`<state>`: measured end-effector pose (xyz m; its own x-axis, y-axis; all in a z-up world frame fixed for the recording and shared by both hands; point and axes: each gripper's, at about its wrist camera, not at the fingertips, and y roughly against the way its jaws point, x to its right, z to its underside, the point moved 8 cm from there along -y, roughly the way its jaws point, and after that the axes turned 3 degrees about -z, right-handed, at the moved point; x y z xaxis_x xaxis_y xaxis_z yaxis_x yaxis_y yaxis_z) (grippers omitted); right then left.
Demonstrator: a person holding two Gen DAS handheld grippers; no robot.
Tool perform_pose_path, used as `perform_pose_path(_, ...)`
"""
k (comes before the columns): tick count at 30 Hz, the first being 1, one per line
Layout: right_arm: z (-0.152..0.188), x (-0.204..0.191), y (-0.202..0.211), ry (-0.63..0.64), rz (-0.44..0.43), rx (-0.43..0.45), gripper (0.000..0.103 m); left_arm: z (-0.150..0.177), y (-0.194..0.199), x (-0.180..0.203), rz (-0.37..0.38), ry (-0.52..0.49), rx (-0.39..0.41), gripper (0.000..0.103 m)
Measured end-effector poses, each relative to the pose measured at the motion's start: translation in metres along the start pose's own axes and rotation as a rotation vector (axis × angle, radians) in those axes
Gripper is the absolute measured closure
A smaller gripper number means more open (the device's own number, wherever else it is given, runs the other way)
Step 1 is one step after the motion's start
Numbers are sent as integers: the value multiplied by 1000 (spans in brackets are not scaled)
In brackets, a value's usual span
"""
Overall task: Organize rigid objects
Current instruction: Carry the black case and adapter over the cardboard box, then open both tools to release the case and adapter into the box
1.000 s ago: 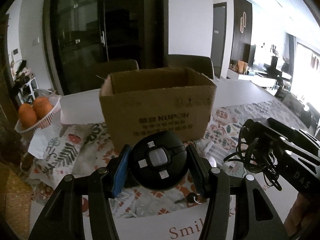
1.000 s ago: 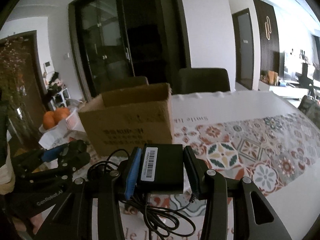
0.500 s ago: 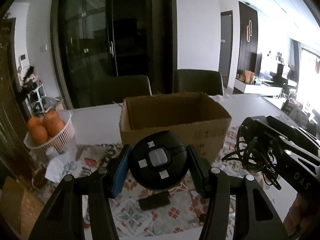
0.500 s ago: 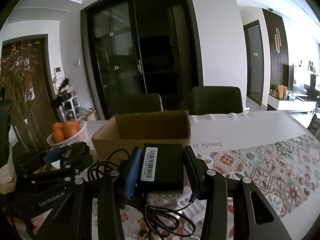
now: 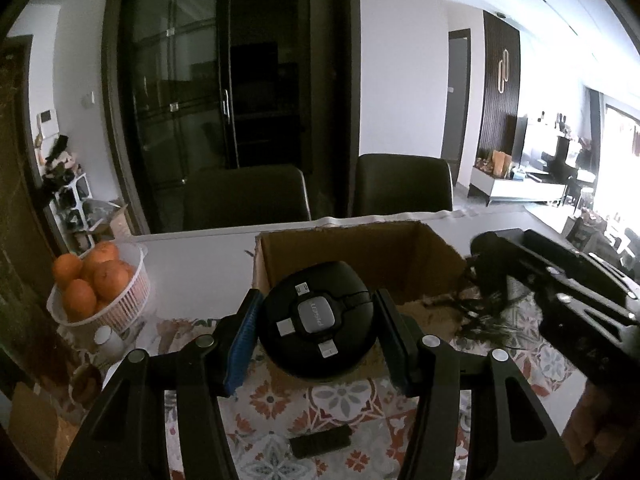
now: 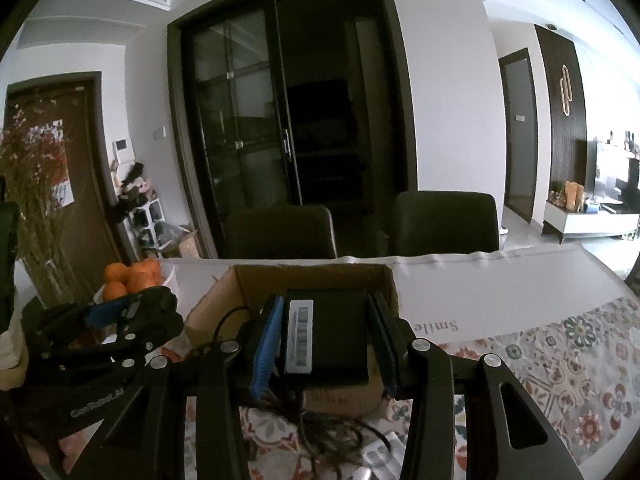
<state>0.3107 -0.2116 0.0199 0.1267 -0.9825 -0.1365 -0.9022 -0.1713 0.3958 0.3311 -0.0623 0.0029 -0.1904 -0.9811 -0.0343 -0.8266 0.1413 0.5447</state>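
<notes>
My left gripper (image 5: pixel 318 322) is shut on a round black disc-shaped gadget (image 5: pixel 318 320) with a grey centre badge, held above the near wall of an open cardboard box (image 5: pixel 360 252). My right gripper (image 6: pixel 324 338) is shut on a black rectangular power adapter (image 6: pixel 326 336) with a white barcode label. Its black cable (image 6: pixel 320 424) dangles below. The adapter hovers over the near edge of the same box (image 6: pixel 312 280). The right gripper shows at the right of the left wrist view (image 5: pixel 560 292). The left gripper shows at the left of the right wrist view (image 6: pixel 100 340).
A white basket of oranges (image 5: pixel 96 288) stands left of the box. A small flat black object (image 5: pixel 320 444) lies on the patterned tablecloth (image 5: pixel 360 420) below my left gripper. Two dark chairs (image 5: pixel 404 184) stand behind the table. A dried-flower vase (image 6: pixel 32 200) stands at the far left.
Both grippers have risen with their objects and moved toward the box. I now look down into its open top instead of at its front face.
</notes>
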Motion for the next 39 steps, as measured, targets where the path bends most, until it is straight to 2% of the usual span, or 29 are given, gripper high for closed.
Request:
perform_pose_path(9,-21,5,-31,-14,2,-36,60,-27,-30,-4,-2,-6,-33,48)
perform_pose_path(17,-33,10,-57,-16,-11,-60,61,-35,-66,-8,1,-14,-97,48)
perform_pose_path(29,-46,8,-88,7,-7,-88,61,-29,-101,-8,18,23,-179,48)
perform_pose_path(33,-42,10,-100,-21,-29,-130,61,-22,-115,-6,52,25,-224,48)
perform_pose_path(34,-40,10,-103,-24,-29,-142,61,-21,-116,-5,54,25,-222,47)
perform_pose_path(37,-35,16,-104,-40,-19,-147,58,-23,-114,-4,41,13,-200,27)
perform_pose_path(39,-35,18,-102,-46,-15,-148,56,-26,-108,-4,20,2,-179,26)
